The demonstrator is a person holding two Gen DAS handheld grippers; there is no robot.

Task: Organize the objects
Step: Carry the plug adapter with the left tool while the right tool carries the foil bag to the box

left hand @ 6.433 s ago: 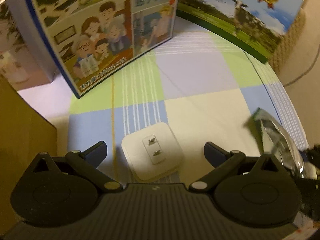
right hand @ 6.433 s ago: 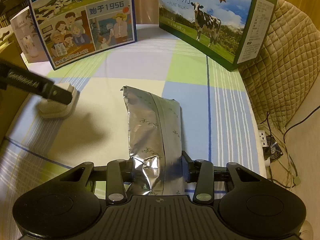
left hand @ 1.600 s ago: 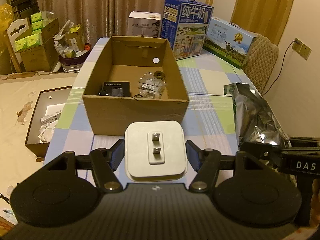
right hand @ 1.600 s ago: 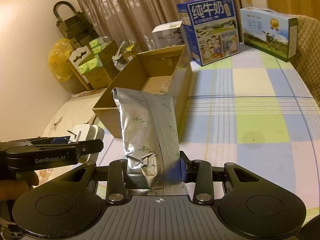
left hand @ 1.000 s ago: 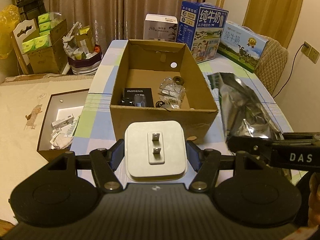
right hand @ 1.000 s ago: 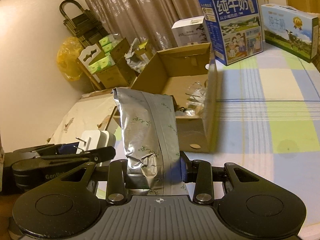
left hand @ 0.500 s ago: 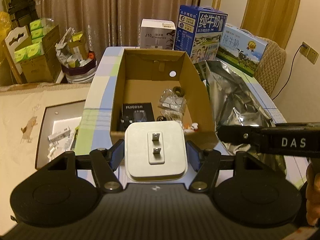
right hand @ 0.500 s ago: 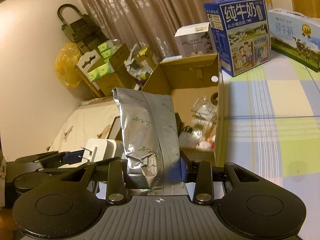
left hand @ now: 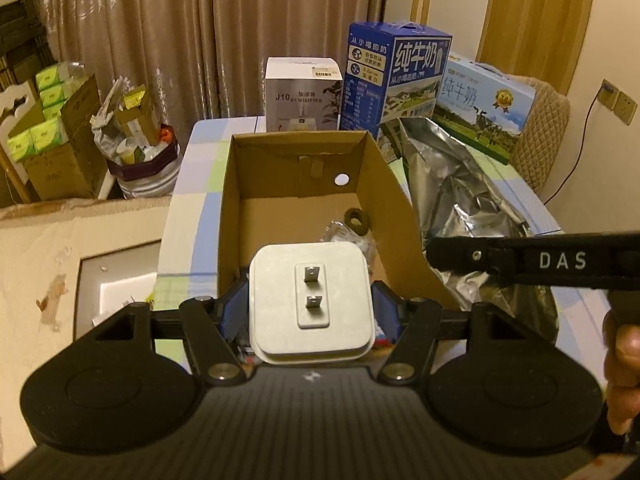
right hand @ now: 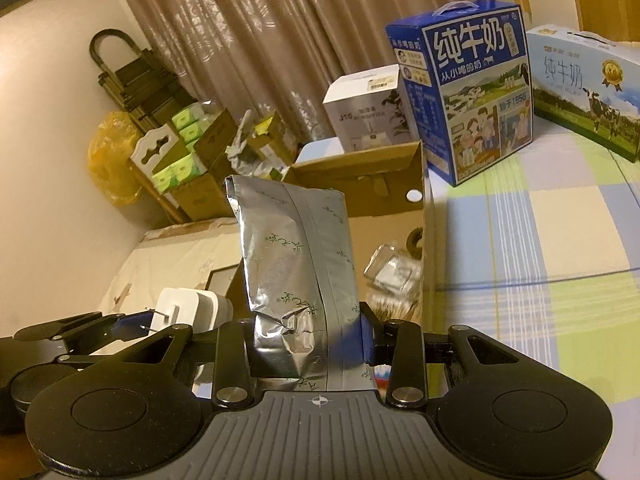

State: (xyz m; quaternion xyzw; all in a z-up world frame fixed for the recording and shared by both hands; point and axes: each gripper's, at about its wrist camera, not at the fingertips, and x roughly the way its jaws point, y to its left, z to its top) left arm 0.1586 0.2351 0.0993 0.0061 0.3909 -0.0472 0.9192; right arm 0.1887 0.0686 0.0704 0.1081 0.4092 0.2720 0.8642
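Two grippers, each loaded. Left gripper (left hand: pixel 311 306) clamped on one white charger (left hand: pixel 311 296), two prongs facing up, held over the near end of the single open cardboard box (left hand: pixel 394 200). Right gripper (right hand: pixel 306 338) closed on one silver foil pouch (right hand: pixel 294 256), held upright just right of the charger, beside the box's right wall.

Inside the box: a clear plastic packet (right hand: pixel 394 270), a dark ring (left hand: pixel 357 217) (other contents half hidden).

Three cartons along the far table edge: white humidifier box (left hand: pixel 301 96), blue milk carton (left hand: pixel 394 76), pale milk carton (left hand: pixel 482 106). Checked tablecloth (right hand: pixel 540 248) in blue, green and cream; brown curtains (left hand: pixel 200 40) behind; boxes of green packs (left hand: pixel 48 116) at far left.
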